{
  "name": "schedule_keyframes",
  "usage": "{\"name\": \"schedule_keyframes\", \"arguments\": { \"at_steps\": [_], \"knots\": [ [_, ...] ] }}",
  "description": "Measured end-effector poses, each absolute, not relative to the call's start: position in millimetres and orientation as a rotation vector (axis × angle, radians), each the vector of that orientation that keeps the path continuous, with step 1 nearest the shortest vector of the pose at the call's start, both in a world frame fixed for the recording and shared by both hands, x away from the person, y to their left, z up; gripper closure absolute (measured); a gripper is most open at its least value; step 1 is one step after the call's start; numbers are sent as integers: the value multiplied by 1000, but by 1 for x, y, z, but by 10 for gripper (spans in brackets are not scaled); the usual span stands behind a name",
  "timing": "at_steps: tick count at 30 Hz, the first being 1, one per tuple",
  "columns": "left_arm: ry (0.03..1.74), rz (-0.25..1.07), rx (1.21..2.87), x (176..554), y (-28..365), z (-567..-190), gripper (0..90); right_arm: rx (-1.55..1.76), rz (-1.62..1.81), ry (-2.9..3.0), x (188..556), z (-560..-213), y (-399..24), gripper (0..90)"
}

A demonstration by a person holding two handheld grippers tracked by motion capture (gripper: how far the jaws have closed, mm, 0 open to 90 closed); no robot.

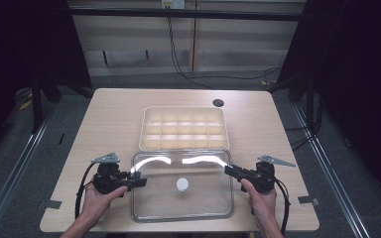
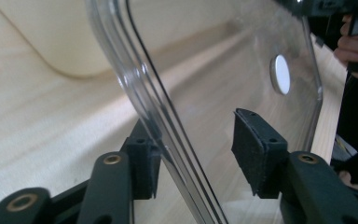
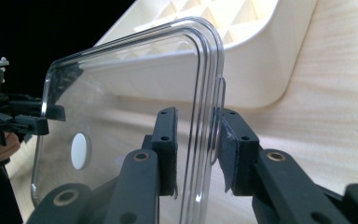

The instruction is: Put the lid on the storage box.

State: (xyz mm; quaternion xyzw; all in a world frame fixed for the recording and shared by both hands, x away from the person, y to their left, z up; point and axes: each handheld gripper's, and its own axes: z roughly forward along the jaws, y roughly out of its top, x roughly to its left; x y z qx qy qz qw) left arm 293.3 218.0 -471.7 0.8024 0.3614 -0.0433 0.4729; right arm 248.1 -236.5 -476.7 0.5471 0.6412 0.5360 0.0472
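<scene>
The left tool point(image 1: 141, 179) stands partly open astride the left edge of the clear lid point(image 1: 203, 203). In the left gripper view one pad point(image 2: 144, 158) sits against the rim's outer side, while the other pad point(image 2: 256, 149) stands well clear of the pane, so nothing is clamped there yet. The right tool point(image 1: 228, 170) is drawn in narrowly about the opposite edge. In the right gripper view its far pad point(image 3: 230, 149) meets the small tab on the rim and its near pad lies just beside the ridged border. Whether both pads truly press I cannot tell. The lid thus spans the gap between the two tools, with the white round disc point(image 1: 182, 184) at its middle about midway between them. It lies over the surface point(image 1: 109, 119) just in front of the person. Beyond both tools, touching or almost touching the lid's far edge, stands the cream compartment box point(image 1: 146, 129), uncovered. The step in hand looks like taking a two-sided hold on the lid, probably to set it on that box. To do it well, bring the left pads fully onto the rim at the same depth as the right before any lifting. Bite on the ridged border, not the slick pane, and keep both tools level so the lid neither twists nor slips.
</scene>
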Motion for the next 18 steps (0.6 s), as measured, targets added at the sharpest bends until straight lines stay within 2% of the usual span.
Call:
{"name": "schedule_keyframes", "arguments": {
  "at_steps": [18],
  "knots": [
    [859, -21, 1905, 290, 225, -454, 605, 1622, 1688, 1909, 248, -461, -233, 726]
  ]
}}
